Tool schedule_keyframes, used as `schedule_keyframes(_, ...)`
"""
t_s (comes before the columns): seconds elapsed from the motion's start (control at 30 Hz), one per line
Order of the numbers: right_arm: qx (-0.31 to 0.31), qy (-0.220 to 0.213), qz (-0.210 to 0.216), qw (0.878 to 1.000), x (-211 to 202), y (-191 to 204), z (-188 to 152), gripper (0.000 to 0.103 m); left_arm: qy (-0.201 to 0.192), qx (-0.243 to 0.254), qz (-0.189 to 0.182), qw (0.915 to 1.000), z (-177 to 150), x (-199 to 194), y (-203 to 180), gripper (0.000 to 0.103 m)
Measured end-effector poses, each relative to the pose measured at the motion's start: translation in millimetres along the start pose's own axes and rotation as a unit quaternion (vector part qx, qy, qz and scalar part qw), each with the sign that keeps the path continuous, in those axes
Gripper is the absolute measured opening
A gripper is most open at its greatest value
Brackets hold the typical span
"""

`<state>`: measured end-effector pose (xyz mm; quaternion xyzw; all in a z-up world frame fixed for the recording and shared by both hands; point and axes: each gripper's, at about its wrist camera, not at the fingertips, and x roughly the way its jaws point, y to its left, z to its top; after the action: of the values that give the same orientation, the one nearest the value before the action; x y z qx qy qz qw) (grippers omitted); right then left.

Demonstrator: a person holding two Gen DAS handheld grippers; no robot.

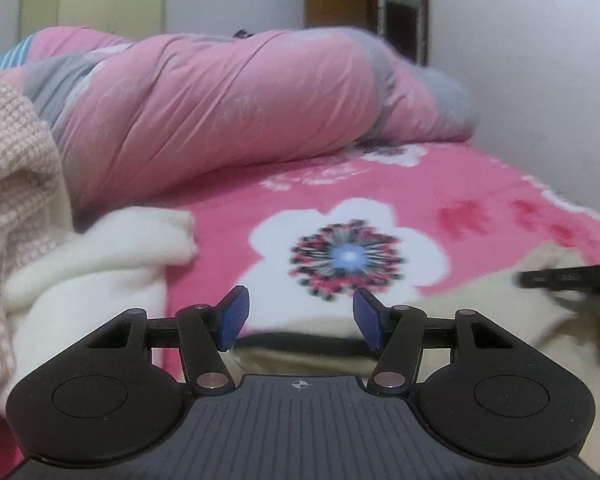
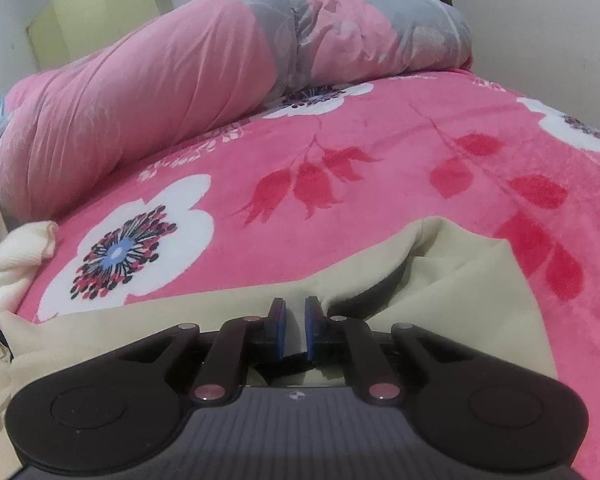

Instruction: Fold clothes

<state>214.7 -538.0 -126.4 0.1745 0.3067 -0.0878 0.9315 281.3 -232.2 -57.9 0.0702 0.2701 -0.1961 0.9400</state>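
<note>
Between the blue pads of the right gripper a fold of the beige garment is pinched, the 2 fingers drawn close together with only the cloth between them. That garment spreads out from the gripper across the near part of the bed, its far edge rumpled into a raised ridge to the right. Over on the other side, the left gripper hangs with its fingers spread wide and nothing in them, just above the same beige garment, whose dark-lined edge lies directly below the pads. Left of it sits a white knit garment, and beyond that a checked tan cloth is heaped. Underneath everything lies the pink flowered blanket, and a rolled pink and grey duvet rests along the far side.
</note>
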Motion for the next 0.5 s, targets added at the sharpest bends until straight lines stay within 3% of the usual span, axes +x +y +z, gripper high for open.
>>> schedule_keyframes(0.1,0.003,-0.001,0.004,1.000,0,-1,0,0.009,0.077,-0.058,0.064,0.9932,-12,34,22,0.057)
schedule_keyframes(0.13,0.003,-0.001,0.005,1.000,0,-1,0,0.009,0.099,-0.083,0.064,0.9897,-22,41,32,0.058)
schedule_keyframes(0.23,0.007,-0.001,0.011,1.000,0,-3,0,0.010,0.078,-0.114,0.042,0.9895,-46,34,48,0.060)
schedule_keyframes(0.4,0.022,-0.001,0.024,0.999,0,-8,0,0.010,0.045,-0.146,0.028,0.9879,-52,18,57,0.059)
schedule_keyframes(0.5,0.033,-0.002,0.032,0.999,0,-12,0,0.009,0.031,-0.140,0.042,0.9887,-49,3,55,0.058)
